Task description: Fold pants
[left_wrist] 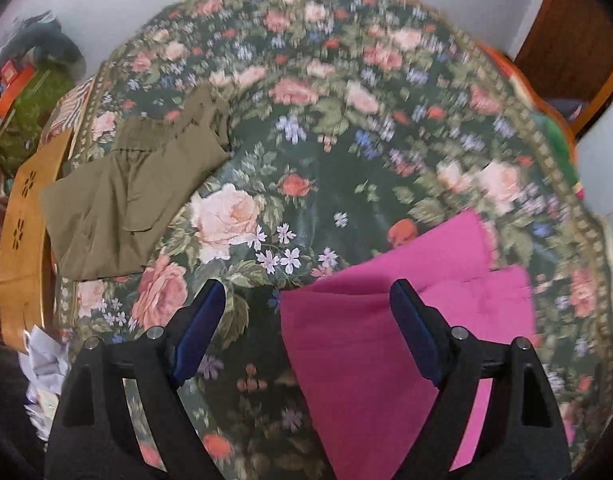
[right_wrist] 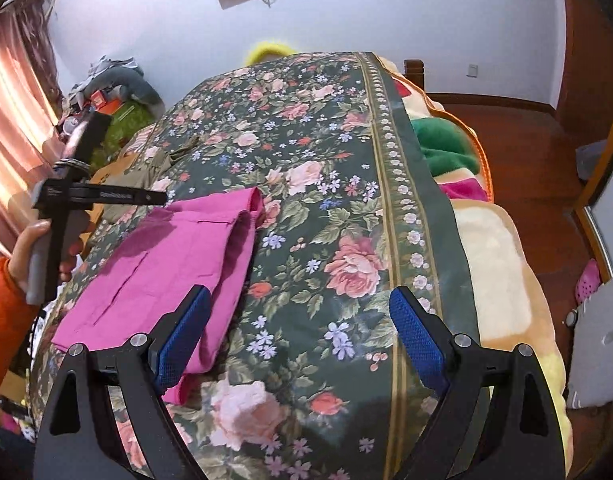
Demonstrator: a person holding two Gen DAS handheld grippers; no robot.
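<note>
Pink pants [right_wrist: 162, 256] folded flat on floral bedspread [right_wrist: 326, 216]. Left gripper [left_wrist: 306, 300] above them, jaws wide, empty (olive garment [left_wrist: 134, 184] beyond). Right gripper [right_wrist: 298, 304] just beside pants, jaws wide, empty.

We see our right gripper [right_wrist: 302, 332] with jaws wide apart and nothing between them, hanging over the floral cover [right_wrist: 330, 208]. The pink pants [right_wrist: 166, 260] lie folded on the cover, their near edge passing under our left blue pad [right_wrist: 182, 336]. At the left, a hand [right_wrist: 34, 248] in an orange sleeve [right_wrist: 2, 320] holds the left gripper [right_wrist: 102, 196].
</note>
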